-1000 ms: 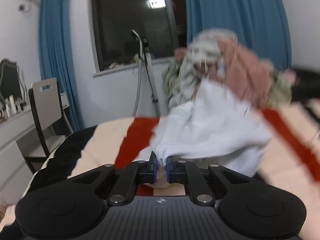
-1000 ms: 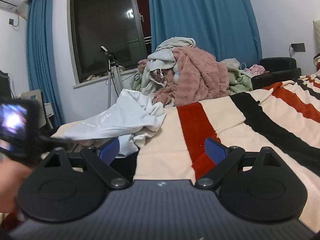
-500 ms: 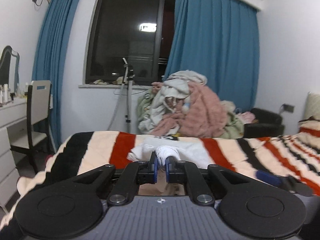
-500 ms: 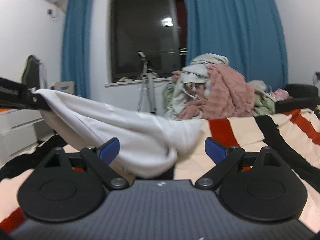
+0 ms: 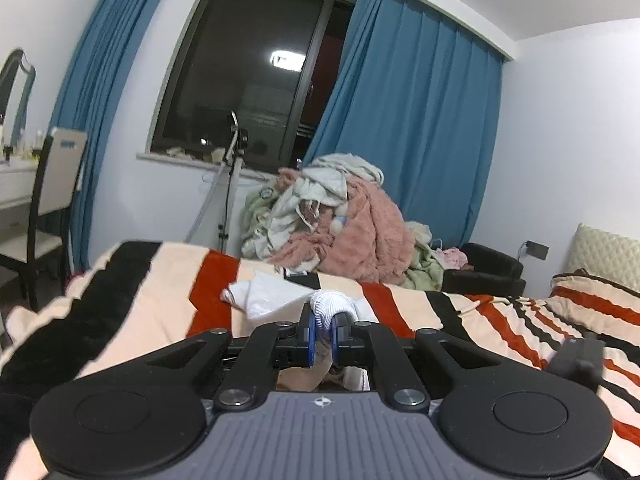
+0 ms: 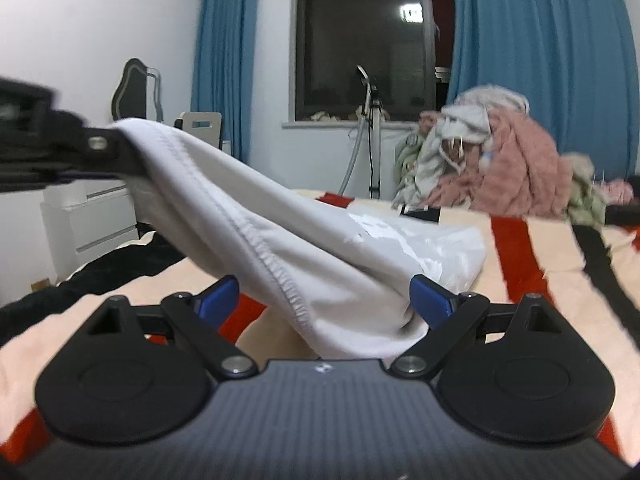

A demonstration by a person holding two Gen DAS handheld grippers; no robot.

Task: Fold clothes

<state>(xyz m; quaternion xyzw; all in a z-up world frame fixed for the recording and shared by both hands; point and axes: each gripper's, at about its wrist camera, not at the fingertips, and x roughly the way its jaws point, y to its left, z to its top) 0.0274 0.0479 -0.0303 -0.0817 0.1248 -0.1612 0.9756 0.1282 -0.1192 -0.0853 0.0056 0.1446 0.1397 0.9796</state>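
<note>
Now left gripper [image 5: 323, 326] jaws pinch white garment [image 6: 304, 248] hem, lifting it taut; right gripper [image 6: 325, 294] jaws spread wide, hem between them, likely ready for second pinch.

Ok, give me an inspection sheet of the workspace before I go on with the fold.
Surface: striped blanket on the bed, rumpled.
Job's things: white garment, one edge lifted, the rest lying on the blanket.
Clutter: clothes pile beyond the bed.
Grippers: left tongs shut on the garment's hem; right tongs open, the garment draped between the fingers.
Cables: a plug and lead at the wall socket.
Surroundings: dark window, blue curtains, chair, stand, black armchair.
</note>
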